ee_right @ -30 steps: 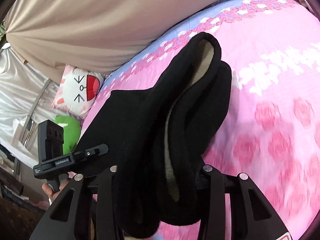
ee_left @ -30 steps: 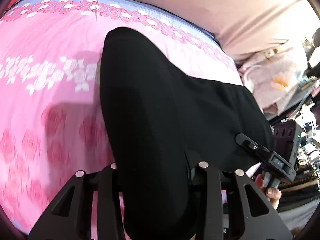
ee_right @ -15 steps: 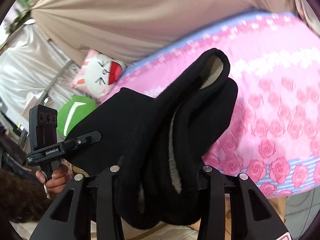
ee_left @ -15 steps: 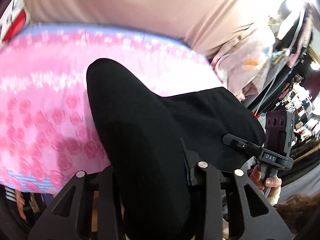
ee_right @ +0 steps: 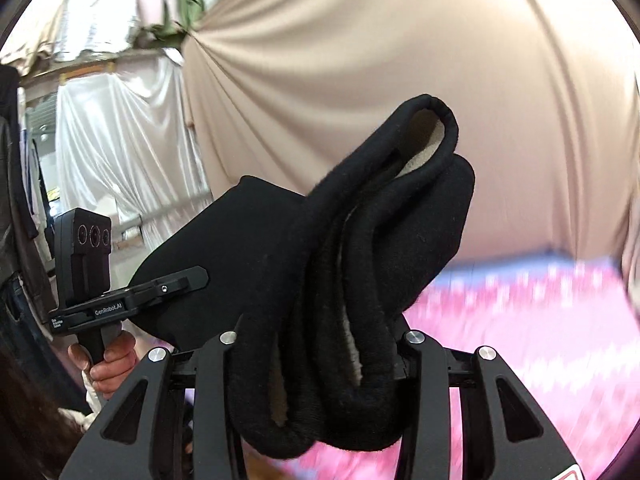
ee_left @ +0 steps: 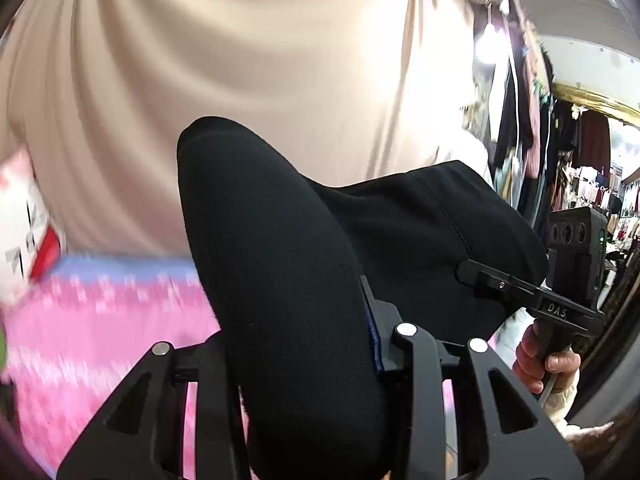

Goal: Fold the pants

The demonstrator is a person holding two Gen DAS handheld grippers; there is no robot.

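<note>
The black pants hang in the air, stretched between both grippers above the pink bed. My left gripper is shut on a thick bunch of the black cloth, which fills the space between its fingers. My right gripper is shut on another bunch of the pants, where the pale fleece lining shows in the folds. The right gripper also appears at the right of the left wrist view, clamped on the cloth edge. The left gripper appears at the left of the right wrist view, likewise on the cloth.
The pink rose-patterned bed cover lies below, blurred. A beige curtain fills the background. A white cat pillow sits at the left. Hanging clothes stand at the right. A hand holds the left gripper's handle.
Both grippers have risen and tilted up with the pants still in them. The bed has dropped low in both views and the curtain now fills most of each.
</note>
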